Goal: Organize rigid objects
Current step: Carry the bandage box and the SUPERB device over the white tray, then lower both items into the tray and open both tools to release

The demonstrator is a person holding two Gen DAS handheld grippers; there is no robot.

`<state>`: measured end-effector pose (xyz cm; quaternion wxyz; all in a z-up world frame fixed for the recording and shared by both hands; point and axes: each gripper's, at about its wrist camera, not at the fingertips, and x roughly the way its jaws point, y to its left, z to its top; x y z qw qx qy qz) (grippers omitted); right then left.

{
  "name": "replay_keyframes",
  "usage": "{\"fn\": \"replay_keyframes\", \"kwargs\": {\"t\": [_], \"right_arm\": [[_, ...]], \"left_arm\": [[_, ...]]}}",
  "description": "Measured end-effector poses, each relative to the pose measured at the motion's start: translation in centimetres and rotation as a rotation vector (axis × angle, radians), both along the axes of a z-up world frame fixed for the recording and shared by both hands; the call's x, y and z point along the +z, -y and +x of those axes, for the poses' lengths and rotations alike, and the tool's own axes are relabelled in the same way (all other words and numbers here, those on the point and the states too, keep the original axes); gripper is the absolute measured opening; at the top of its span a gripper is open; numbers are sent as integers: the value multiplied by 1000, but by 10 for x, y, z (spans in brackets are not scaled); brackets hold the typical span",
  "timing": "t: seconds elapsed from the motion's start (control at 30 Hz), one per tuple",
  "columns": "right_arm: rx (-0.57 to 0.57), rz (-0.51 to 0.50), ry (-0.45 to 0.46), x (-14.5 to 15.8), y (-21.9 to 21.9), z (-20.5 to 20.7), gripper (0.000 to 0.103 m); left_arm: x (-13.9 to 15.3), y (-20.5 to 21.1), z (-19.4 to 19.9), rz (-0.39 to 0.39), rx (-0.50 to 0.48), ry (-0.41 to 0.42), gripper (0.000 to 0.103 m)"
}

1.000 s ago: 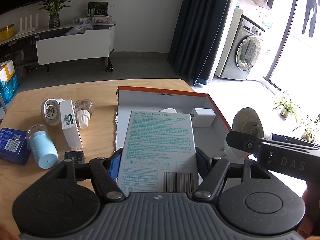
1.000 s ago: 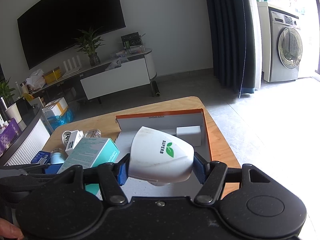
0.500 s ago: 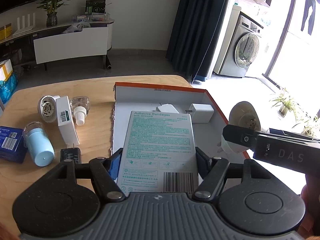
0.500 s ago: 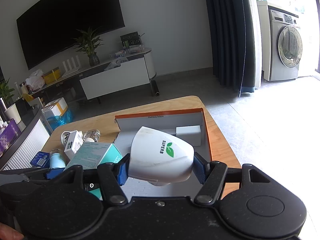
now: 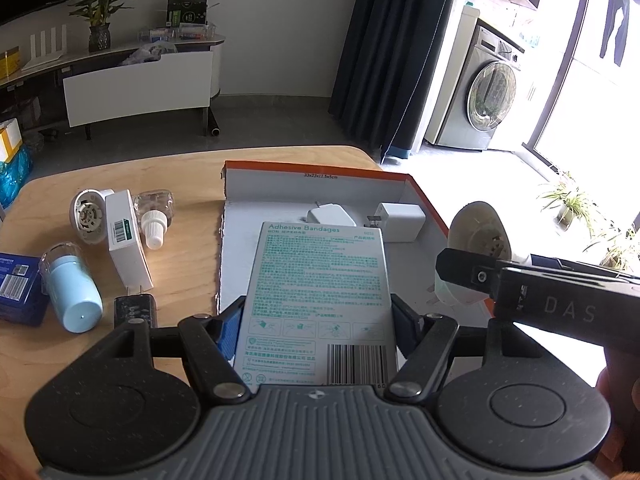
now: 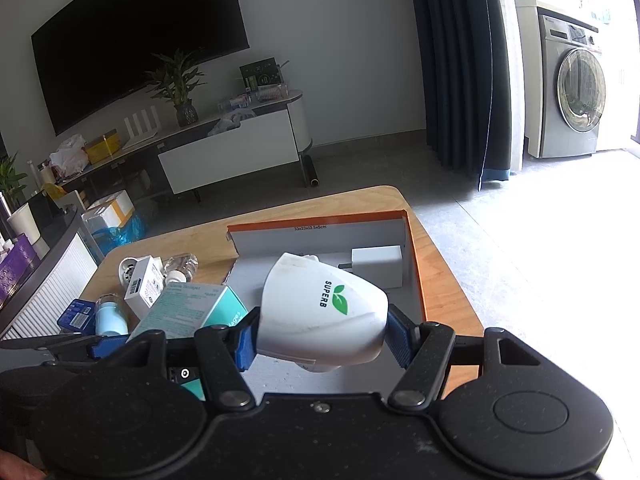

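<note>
My left gripper [image 5: 318,320] is shut on a teal adhesive bandages box [image 5: 320,292], held flat above the near part of an orange-rimmed cardboard tray [image 5: 424,196]. My right gripper [image 6: 322,338] is shut on a white SUPERB plug-in device [image 6: 320,312], held above the tray [image 6: 416,276]; it also shows at the right of the left wrist view [image 5: 478,236]. Two white chargers [image 5: 402,222] lie at the tray's far end.
On the wooden table [image 5: 188,168] left of the tray lie a white box [image 5: 124,238], a round white device [image 5: 86,216], a clear bottle [image 5: 154,216], a light blue cylinder [image 5: 74,288], a blue box [image 5: 16,288] and a black item [image 5: 134,310].
Both grippers have drawn back slightly toward the near side with their loads. The bandages box sits lower beside the white device in the right wrist view. Nothing was let go.
</note>
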<state>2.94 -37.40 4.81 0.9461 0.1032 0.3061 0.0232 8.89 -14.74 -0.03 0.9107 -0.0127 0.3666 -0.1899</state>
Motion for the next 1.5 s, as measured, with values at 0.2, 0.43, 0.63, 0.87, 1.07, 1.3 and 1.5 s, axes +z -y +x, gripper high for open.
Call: {"fn": "replay_keyframes", "kwargs": {"t": [0.2, 0.43, 0.63, 0.87, 1.07, 1.3, 1.5], "right_arm": [[-3, 0, -12, -3, -1, 4, 76], [-11, -3, -32, -6, -2, 12, 76], [-9, -5, -52, -12, -2, 22, 76], [-7, -18, -71, -17, -3, 37, 76], [-7, -31, -98, -26, -3, 53, 76], [-48, -19, -32, -19, 9, 65, 78], [-82, 7, 78, -2, 23, 48, 80]], "left_arm": [[-3, 5, 3, 6, -11, -3, 72], [-7, 7, 5, 12, -20, -11, 72], [-10, 8, 10, 20, -19, -19, 72], [-13, 10, 15, 29, -20, -32, 72], [-17, 9, 19, 37, -16, -44, 72], [-23, 13, 26, 43, -22, -58, 72], [-27, 24, 35, 45, -30, -72, 72]]}}
